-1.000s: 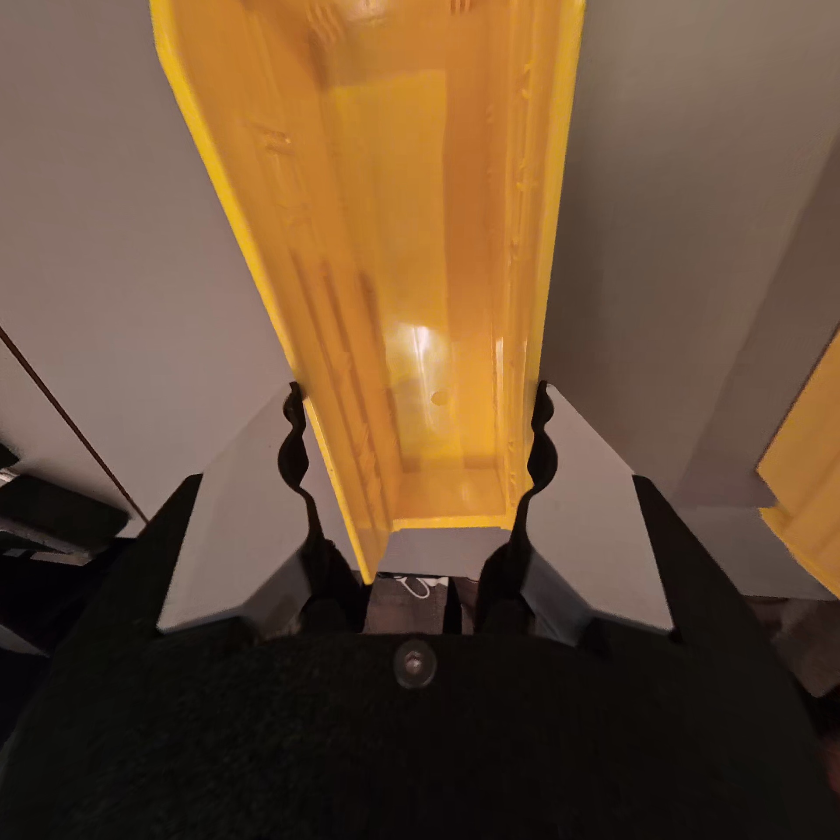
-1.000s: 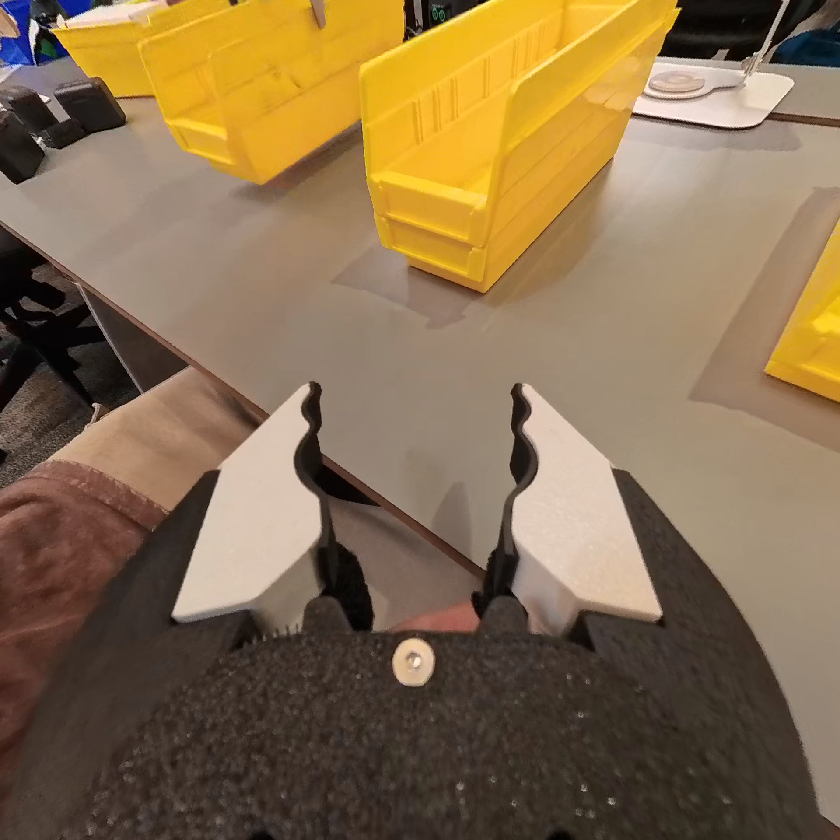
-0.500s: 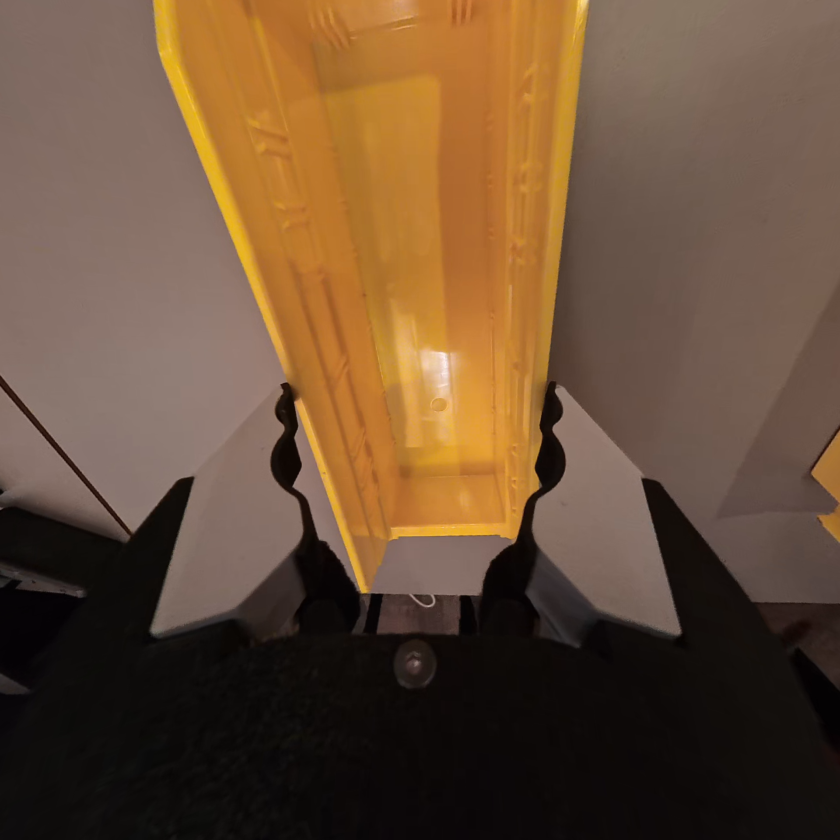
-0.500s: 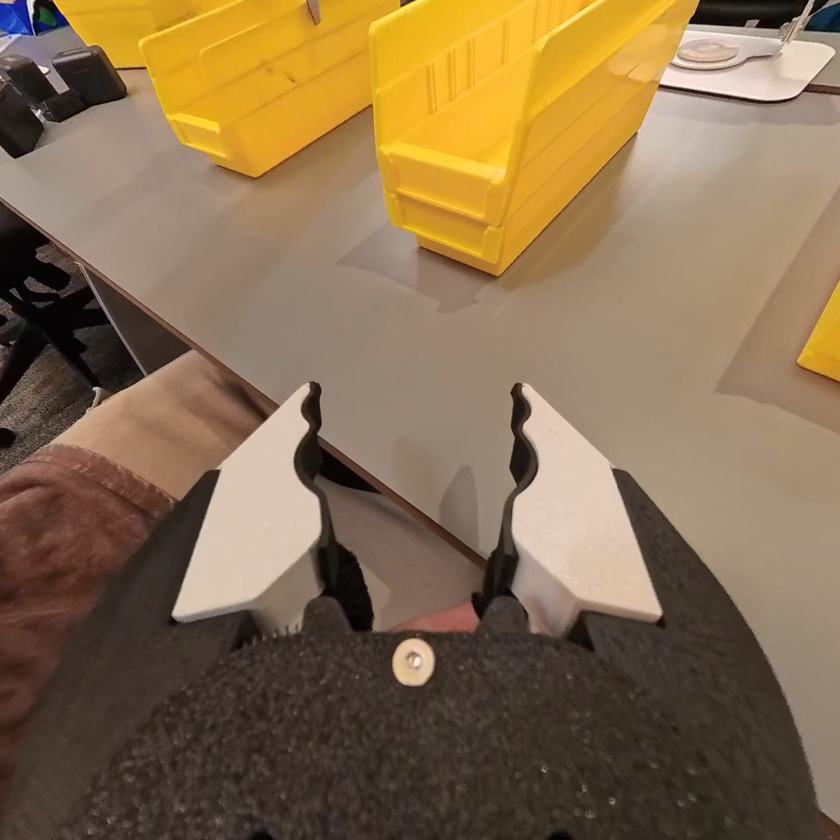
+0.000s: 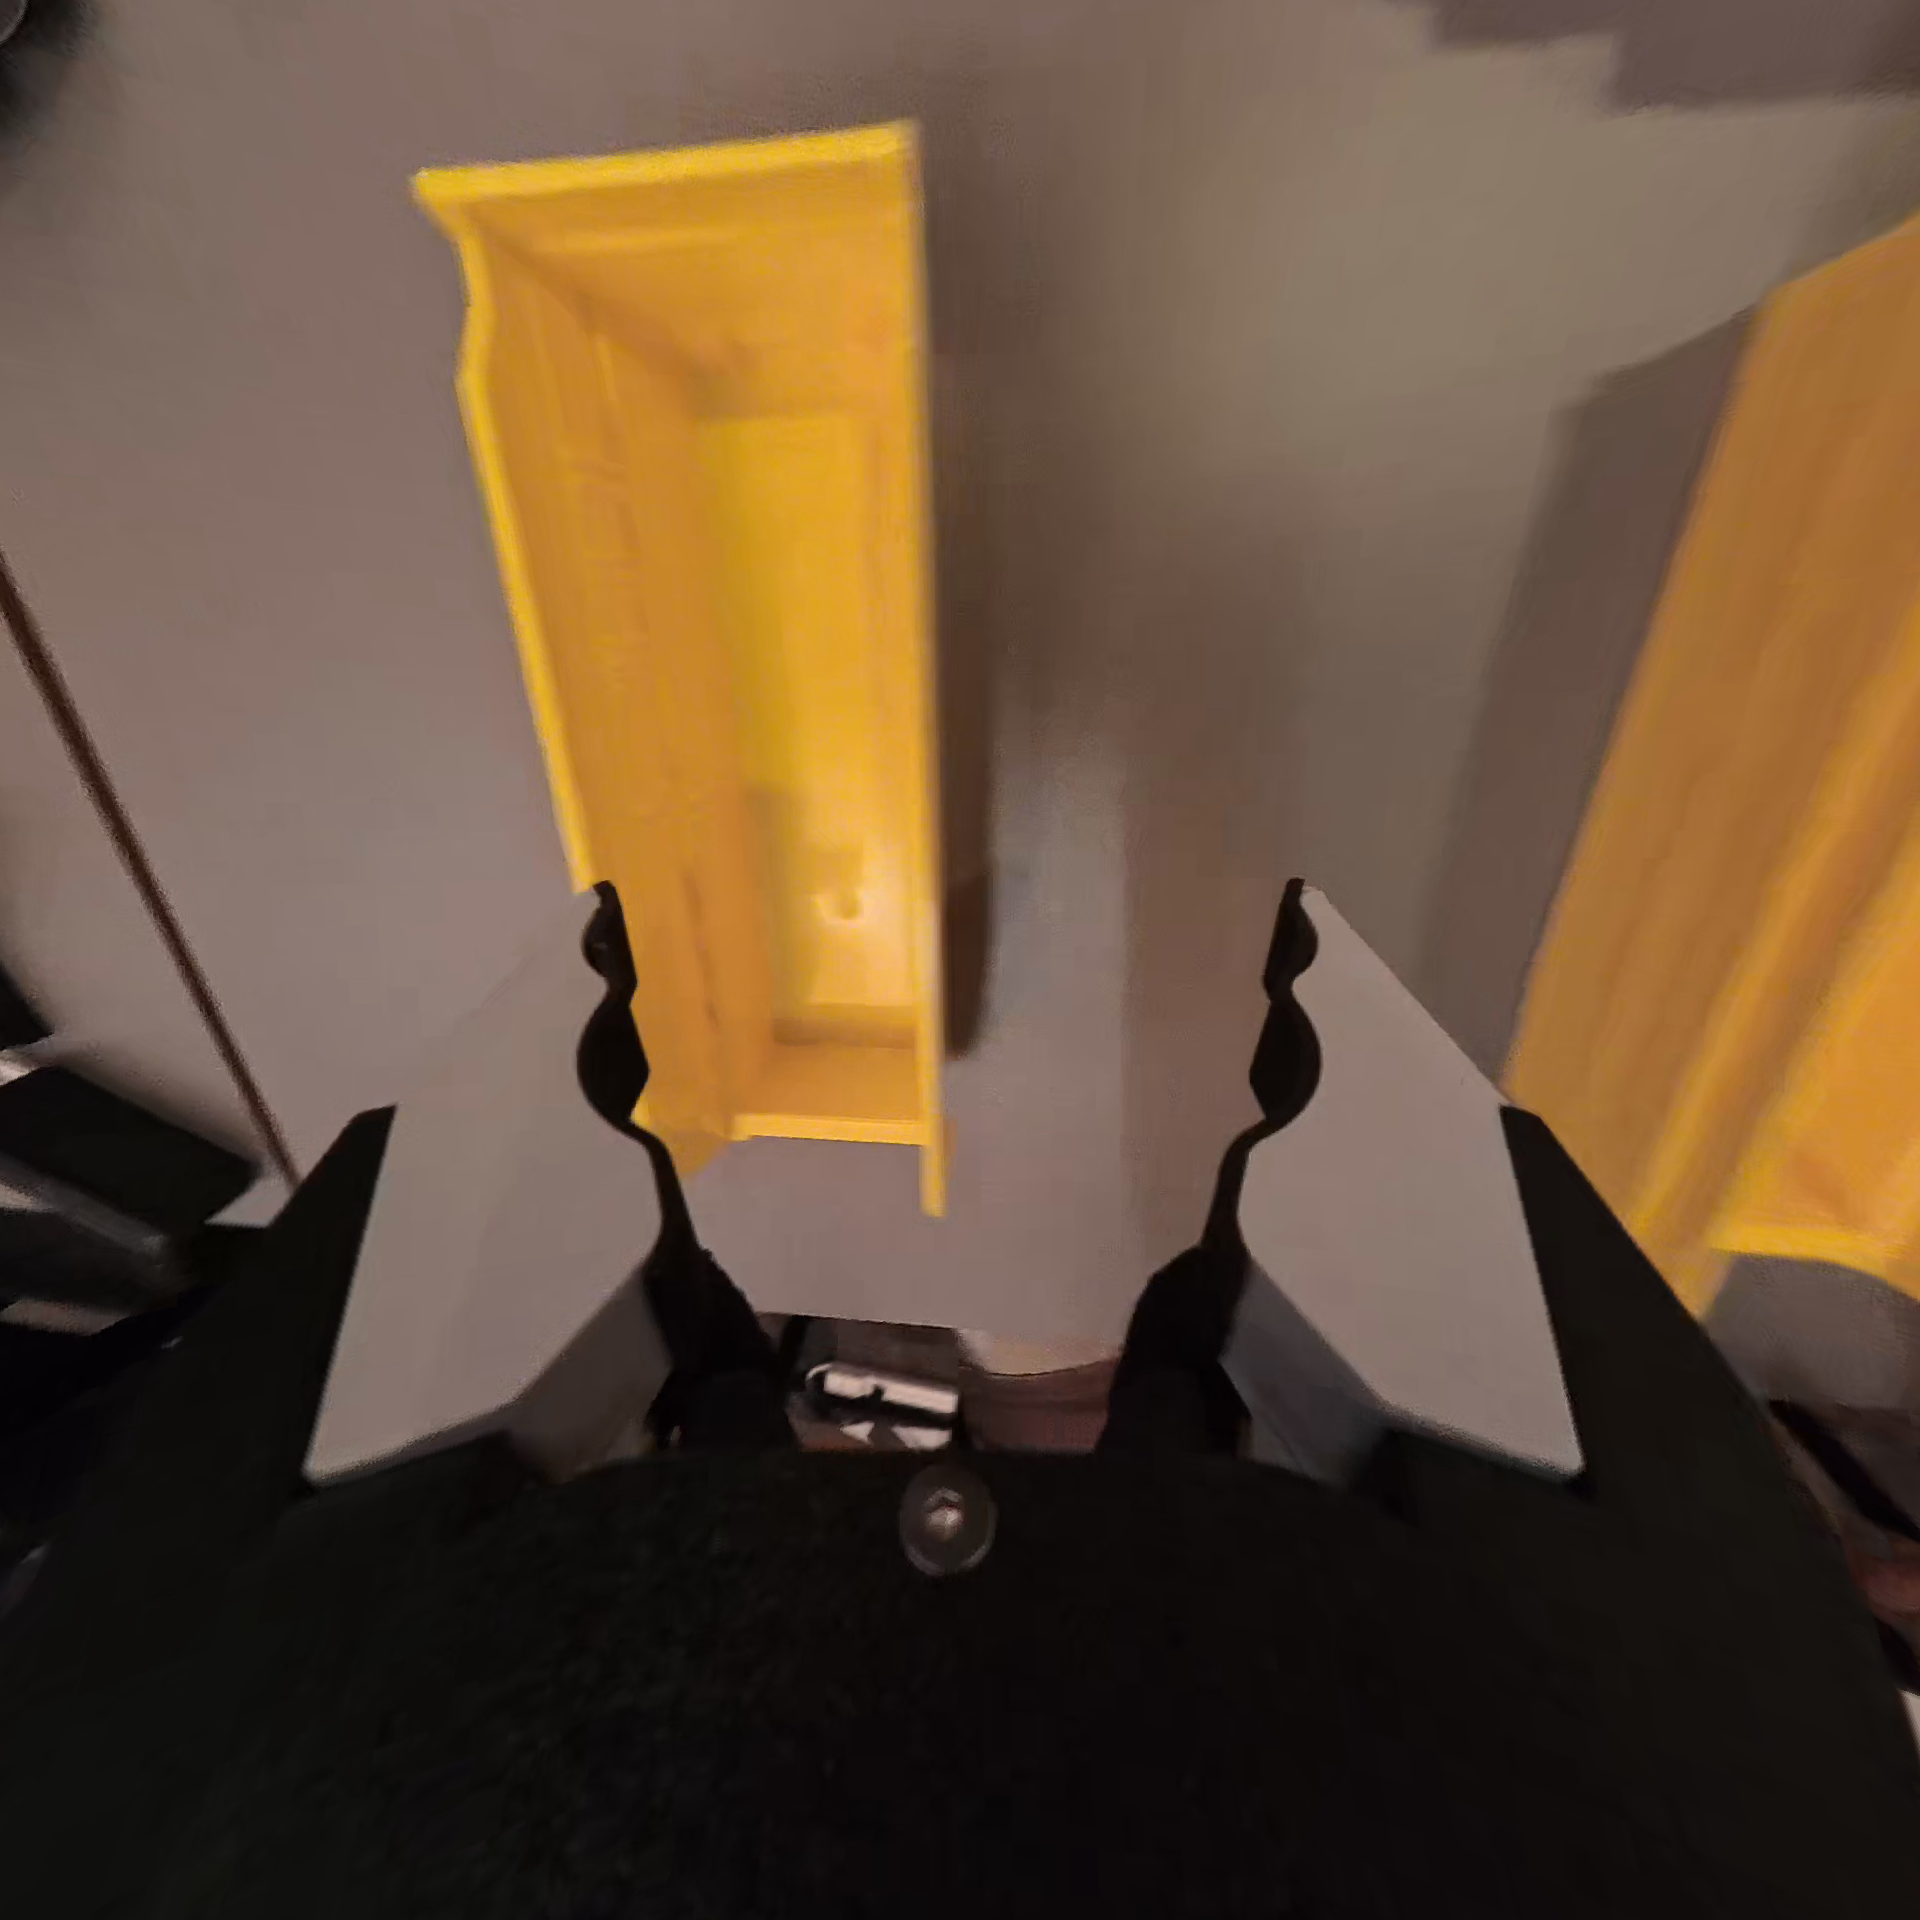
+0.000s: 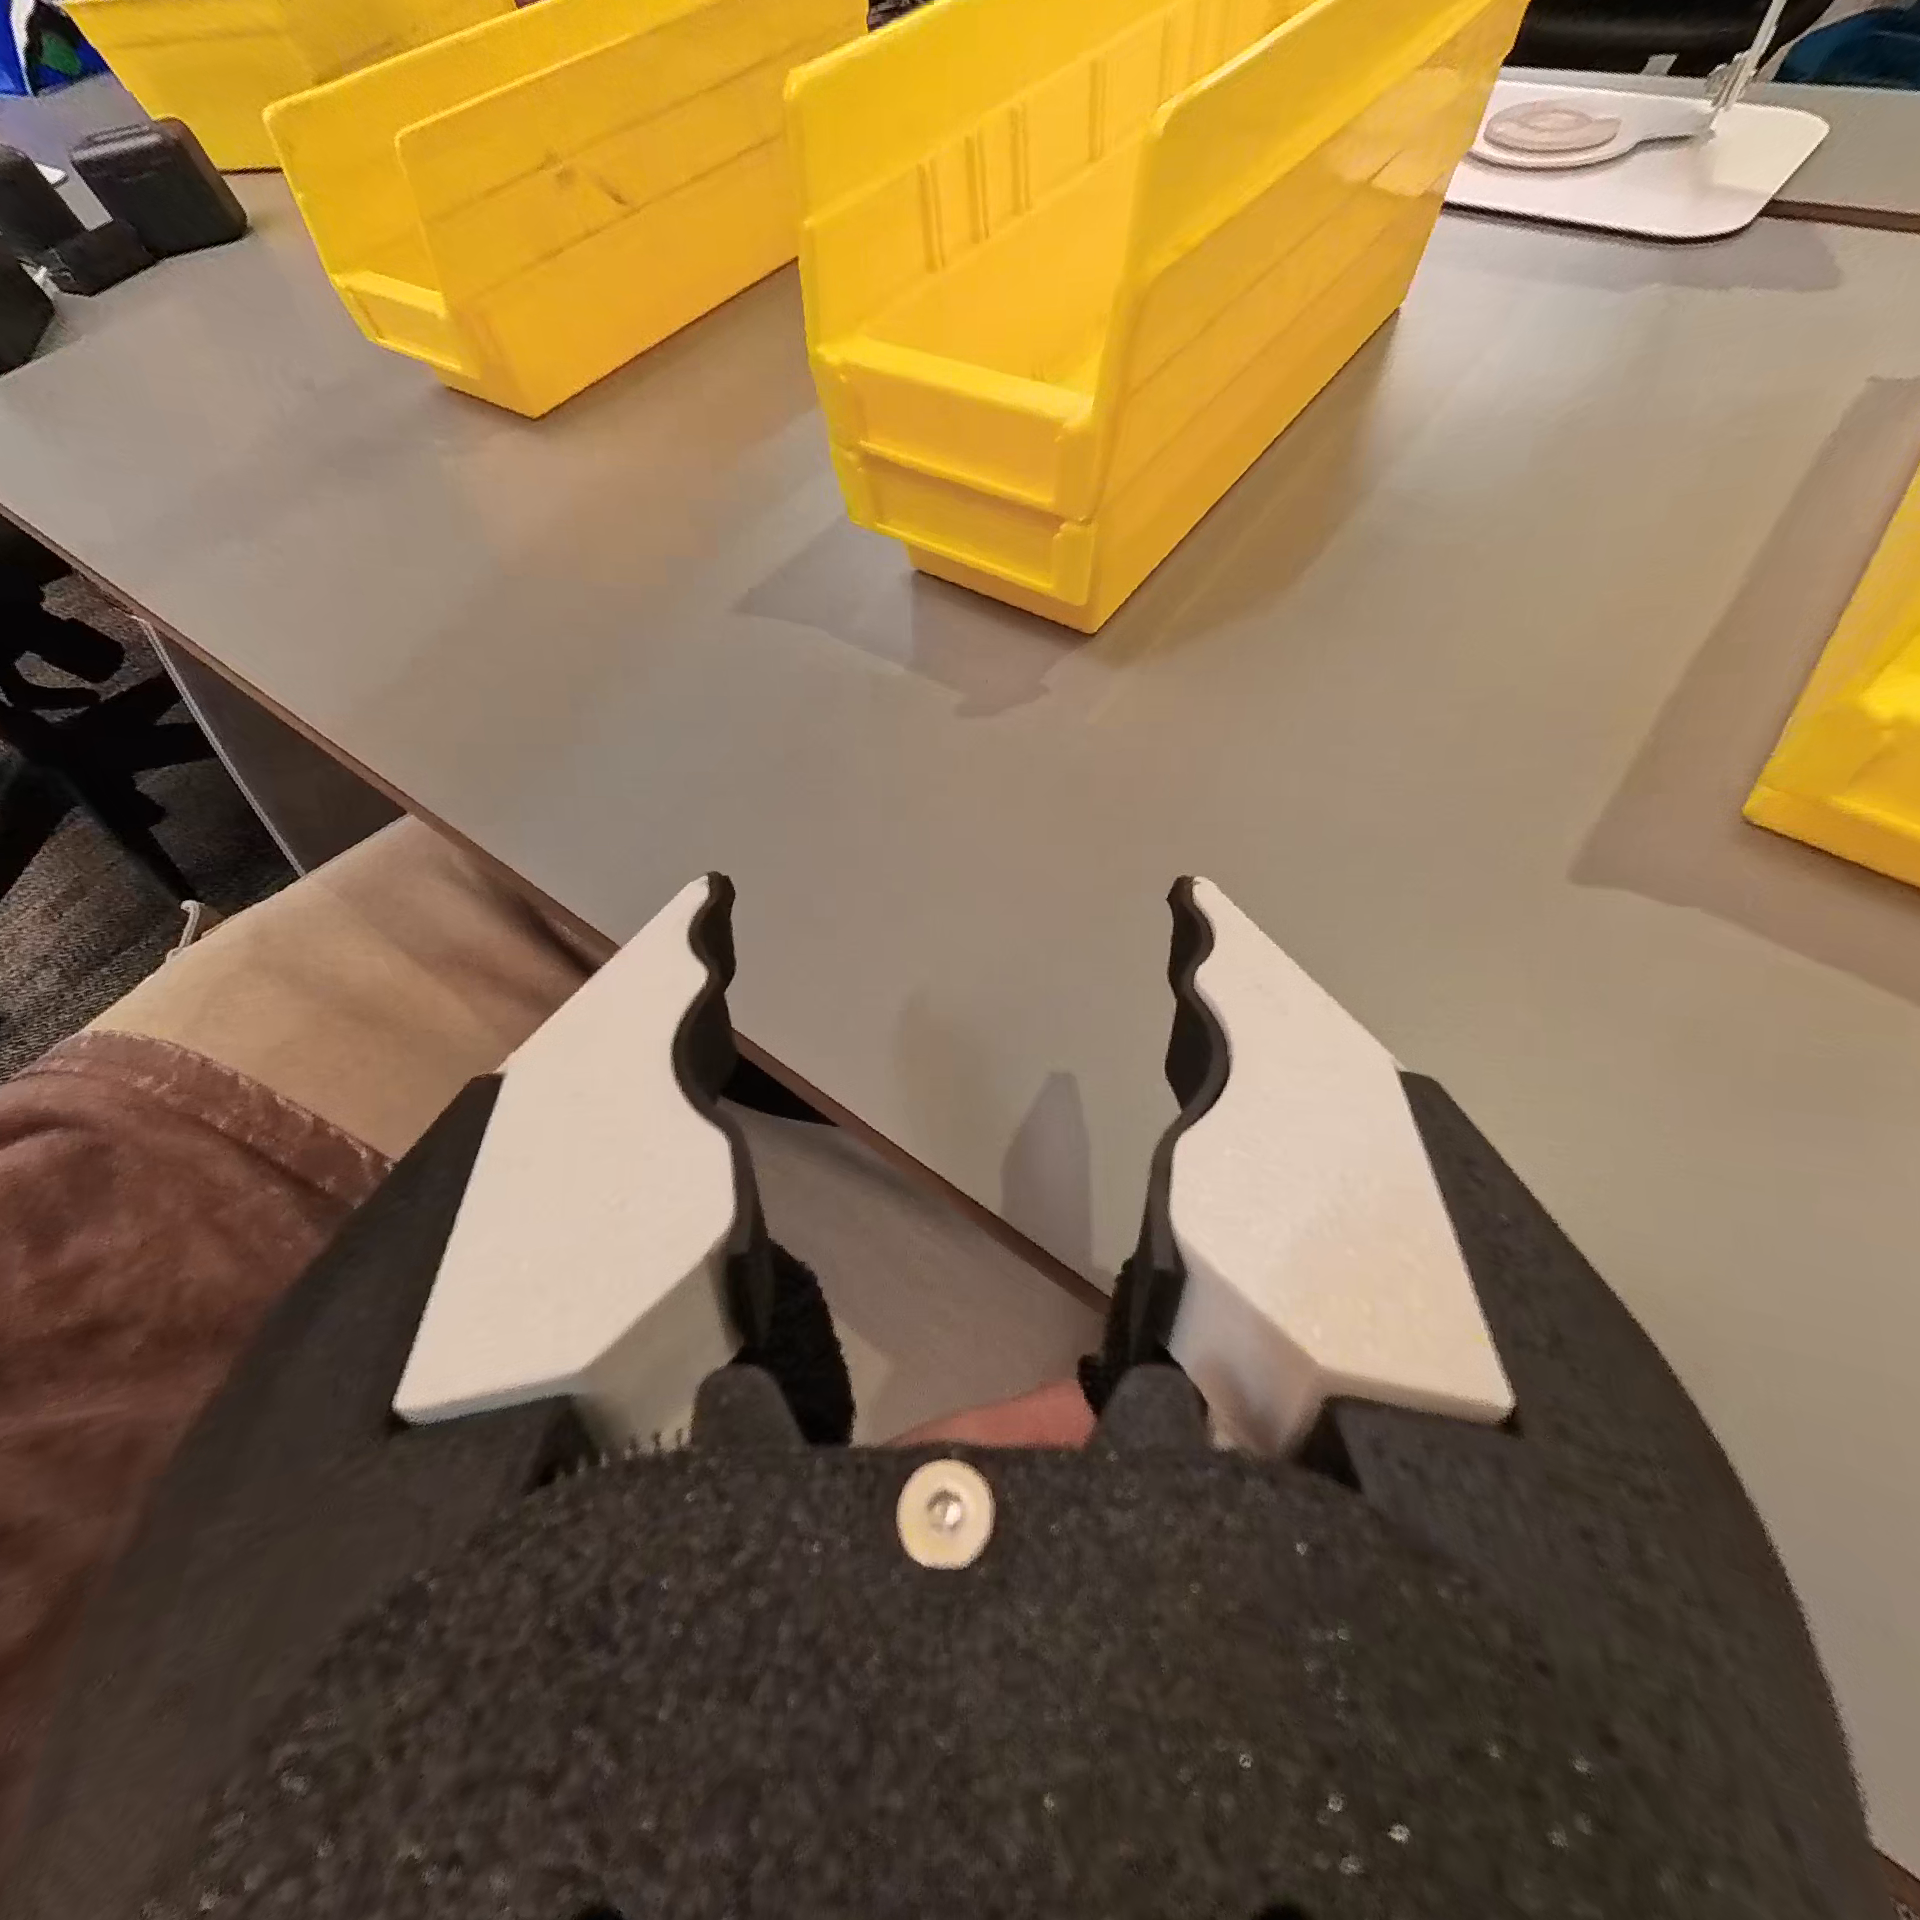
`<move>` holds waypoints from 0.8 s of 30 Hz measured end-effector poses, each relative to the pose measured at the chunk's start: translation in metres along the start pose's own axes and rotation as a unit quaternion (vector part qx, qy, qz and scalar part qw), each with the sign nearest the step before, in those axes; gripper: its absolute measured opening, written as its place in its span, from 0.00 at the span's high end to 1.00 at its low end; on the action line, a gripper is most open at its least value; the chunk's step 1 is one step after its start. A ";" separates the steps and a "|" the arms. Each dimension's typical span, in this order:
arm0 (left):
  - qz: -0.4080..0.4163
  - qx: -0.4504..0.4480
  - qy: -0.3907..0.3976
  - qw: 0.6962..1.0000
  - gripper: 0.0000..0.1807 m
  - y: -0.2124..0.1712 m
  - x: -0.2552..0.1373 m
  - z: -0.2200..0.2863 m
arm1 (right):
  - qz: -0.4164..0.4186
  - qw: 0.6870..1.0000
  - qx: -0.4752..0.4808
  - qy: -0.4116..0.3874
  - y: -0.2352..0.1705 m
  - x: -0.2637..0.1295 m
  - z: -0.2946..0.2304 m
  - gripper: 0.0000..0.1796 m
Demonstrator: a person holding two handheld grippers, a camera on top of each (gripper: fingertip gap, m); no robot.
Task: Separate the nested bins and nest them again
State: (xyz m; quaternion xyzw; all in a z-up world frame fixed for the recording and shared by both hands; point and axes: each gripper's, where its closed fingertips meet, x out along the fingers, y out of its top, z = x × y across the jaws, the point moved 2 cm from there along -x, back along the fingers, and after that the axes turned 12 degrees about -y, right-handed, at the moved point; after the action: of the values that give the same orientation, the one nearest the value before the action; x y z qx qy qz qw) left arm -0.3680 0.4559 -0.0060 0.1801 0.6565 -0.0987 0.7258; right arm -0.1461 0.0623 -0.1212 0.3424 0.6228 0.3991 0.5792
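Observation:
In the left wrist view a single yellow bin stands on the grey table, open side up. My left gripper is open and empty above its near end, touching nothing. The side of another yellow bin shows at the right, blurred. In the right wrist view two nested yellow bins stand ahead in the middle of the table, and the single bin stands to their left. My right gripper is open and empty over the table's near edge.
Another yellow bin sits at the right edge and one more at the far left. A white stand base lies at the back right. Black objects sit at the left. A person's sleeve is at the lower left.
My left gripper has opened, let go of the single yellow bin and drawn back and up from it. My right gripper has moved a little closer to the nested bins, still open.

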 end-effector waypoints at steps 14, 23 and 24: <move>-0.036 0.093 -0.045 0.994 0.21 -0.020 0.029 0.239 | 0.018 1.000 -0.022 -0.002 0.009 -0.006 -0.003 0.53; -0.064 0.060 -0.023 0.996 0.25 -0.025 0.065 0.235 | 0.033 0.999 0.008 -0.016 0.013 -0.016 0.018 0.54; -0.060 0.059 -0.020 0.996 0.30 -0.024 0.066 0.234 | 0.034 0.999 0.010 -0.016 0.013 -0.016 0.019 0.54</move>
State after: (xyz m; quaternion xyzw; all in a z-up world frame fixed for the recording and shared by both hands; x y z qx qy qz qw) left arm -0.1545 0.3483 -0.0569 0.1809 0.6447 -0.1845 0.7194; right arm -0.1262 0.0559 -0.1024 0.3755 0.6056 0.4063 0.5720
